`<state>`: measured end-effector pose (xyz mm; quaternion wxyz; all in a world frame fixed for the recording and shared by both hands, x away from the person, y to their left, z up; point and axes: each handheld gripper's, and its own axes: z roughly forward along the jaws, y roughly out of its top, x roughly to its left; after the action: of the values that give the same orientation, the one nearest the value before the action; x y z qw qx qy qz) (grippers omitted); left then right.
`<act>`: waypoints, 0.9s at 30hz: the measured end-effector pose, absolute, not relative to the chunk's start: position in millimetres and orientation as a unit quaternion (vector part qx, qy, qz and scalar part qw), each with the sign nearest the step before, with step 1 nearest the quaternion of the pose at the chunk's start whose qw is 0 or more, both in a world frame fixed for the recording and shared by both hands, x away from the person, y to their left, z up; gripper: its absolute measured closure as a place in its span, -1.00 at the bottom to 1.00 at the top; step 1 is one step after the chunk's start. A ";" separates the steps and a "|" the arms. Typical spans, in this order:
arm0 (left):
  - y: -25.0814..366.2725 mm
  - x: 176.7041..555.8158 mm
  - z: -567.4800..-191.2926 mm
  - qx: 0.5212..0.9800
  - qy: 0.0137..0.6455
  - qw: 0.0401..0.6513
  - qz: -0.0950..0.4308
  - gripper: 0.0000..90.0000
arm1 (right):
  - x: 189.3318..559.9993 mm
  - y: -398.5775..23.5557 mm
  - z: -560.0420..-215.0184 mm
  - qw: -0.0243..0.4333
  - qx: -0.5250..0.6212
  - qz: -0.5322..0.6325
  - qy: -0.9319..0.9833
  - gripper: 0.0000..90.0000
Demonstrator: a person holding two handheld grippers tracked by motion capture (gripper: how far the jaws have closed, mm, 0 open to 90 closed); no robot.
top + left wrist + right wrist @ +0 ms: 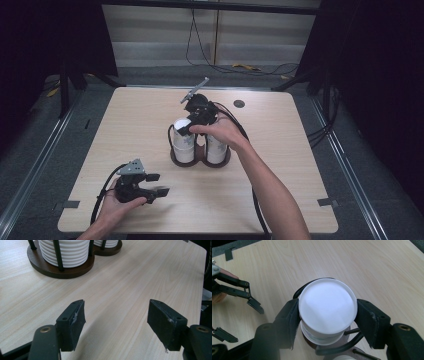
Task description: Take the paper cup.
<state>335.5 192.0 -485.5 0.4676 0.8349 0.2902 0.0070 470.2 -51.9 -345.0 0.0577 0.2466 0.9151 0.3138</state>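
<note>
White paper cup (pixel 327 311), upside down, sits clamped between the right claw's (pixel 328 315) pads, topmost of the stack (pixel 183 145) in the wooden holder (pixel 200 160) directly beneath that claw. The risk: the cup below may cling and ride up with it, or a hard squeeze could dent the thin wall. A tilted pull might snag the holder's black rods. Off toward the person, the left claw (pixel 155 184) hovers over the counter (pixel 130 290), jaws apart, holding nothing.
</note>
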 end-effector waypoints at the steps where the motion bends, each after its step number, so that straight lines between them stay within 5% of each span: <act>1: 192.0 335.5 -485.5 0.835 0.290 0.468 0.008 -0.33 | 470.1 -52.4 -344.4 0.059 0.245 0.316 0.915 -0.16; 27: 195.2 339.8 -483.3 0.820 0.303 0.485 0.011 -0.38 | 462.9 -65.9 -318.3 0.076 0.256 0.360 0.894 -0.15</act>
<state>339.8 195.2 -483.3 0.4848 0.8203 0.3032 0.0113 462.9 -65.9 -318.3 0.0759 0.2565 0.8937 0.3603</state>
